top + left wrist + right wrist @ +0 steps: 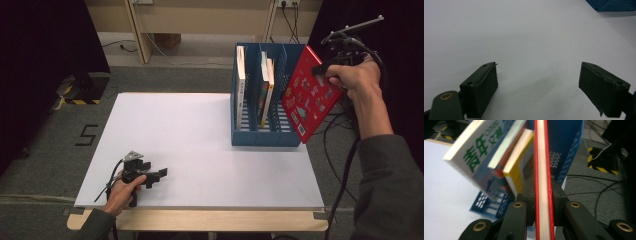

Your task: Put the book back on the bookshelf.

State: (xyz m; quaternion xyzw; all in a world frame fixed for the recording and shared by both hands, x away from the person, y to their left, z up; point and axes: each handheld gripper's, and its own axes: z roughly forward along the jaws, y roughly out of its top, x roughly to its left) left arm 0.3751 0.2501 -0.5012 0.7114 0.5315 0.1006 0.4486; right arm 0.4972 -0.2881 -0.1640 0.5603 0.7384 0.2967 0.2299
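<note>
Right gripper [543,202]: we see its fingers [557,195] clenched on the edge of a red book [311,95], which runs straight up between them. We see the book lifted and tilted at the right end of the blue file rack [260,135], off the counter [200,150]. In the rack stand a white book [241,85] and two more books [266,87], upright in separate slots. Left gripper [159,175]: fingers [481,92] released and wide apart, nothing between them, low over the white counter near its front left, well apart from the rack
</note>
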